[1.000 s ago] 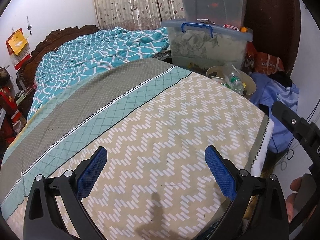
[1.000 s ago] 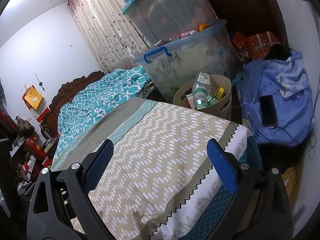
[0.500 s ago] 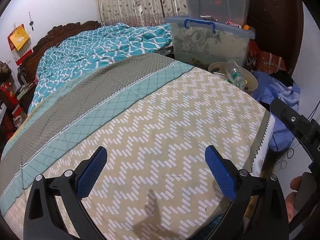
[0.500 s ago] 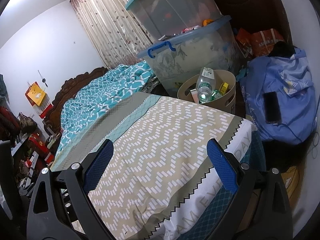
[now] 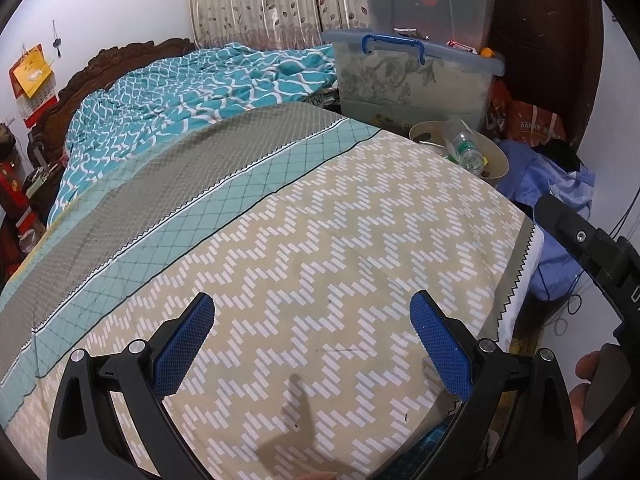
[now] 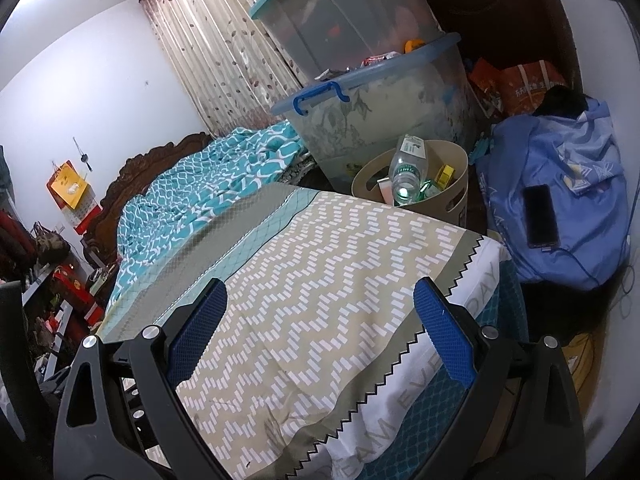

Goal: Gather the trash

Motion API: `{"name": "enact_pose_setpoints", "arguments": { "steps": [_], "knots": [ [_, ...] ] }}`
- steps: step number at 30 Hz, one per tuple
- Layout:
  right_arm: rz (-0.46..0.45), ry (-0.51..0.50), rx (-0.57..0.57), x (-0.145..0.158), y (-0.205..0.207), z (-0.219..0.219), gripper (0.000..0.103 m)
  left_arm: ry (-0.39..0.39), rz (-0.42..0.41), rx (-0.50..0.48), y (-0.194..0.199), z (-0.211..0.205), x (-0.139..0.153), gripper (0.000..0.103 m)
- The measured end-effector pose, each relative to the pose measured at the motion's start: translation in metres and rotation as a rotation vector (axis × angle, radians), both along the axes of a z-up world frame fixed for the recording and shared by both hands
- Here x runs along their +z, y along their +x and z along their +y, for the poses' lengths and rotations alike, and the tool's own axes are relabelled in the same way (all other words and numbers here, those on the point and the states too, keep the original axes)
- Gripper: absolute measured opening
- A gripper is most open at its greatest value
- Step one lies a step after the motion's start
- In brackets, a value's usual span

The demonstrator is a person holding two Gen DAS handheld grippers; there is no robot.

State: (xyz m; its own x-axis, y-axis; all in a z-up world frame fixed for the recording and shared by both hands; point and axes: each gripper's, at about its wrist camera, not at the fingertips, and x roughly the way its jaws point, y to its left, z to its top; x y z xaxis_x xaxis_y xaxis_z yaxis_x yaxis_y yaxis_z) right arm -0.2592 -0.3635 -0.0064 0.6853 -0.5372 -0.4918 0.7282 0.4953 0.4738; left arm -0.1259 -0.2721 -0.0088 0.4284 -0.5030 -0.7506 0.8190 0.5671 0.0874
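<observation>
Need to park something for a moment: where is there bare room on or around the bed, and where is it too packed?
Bare: the zigzag sheet from the teal quilt to the bed's foot. Packed: the beige bin holding a bottle, storage tubs behind, blue bag with a phone on it.

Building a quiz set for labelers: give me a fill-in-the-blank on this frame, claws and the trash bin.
1. Both the left claw and the right claw are ____ and hold nothing.
2. The clear plastic bottle stands inside the beige ____.
3. The black phone lies on the ____ bag.
4. The storage tub behind the bin has a ____ handle.

Missing words: open; trash bin; blue; blue
</observation>
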Motion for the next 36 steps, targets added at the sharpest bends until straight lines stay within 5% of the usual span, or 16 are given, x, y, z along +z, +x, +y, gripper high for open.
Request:
{"name": "enact_pose_setpoints", "arguments": {
  "steps": [9,36],
  "knots": [
    [0.009,0.014,-0.004,-0.004,0.003,-0.004,0.094,0.016,0.086,-0.002,0.012,-0.001,-0.011,0.094],
    [0.049,0.056,0.011,-0.022,0.023,-0.022,0.094,0.061,0.120,0.001,0.026,-0.014,-0.033,0.094]
  ]
}}
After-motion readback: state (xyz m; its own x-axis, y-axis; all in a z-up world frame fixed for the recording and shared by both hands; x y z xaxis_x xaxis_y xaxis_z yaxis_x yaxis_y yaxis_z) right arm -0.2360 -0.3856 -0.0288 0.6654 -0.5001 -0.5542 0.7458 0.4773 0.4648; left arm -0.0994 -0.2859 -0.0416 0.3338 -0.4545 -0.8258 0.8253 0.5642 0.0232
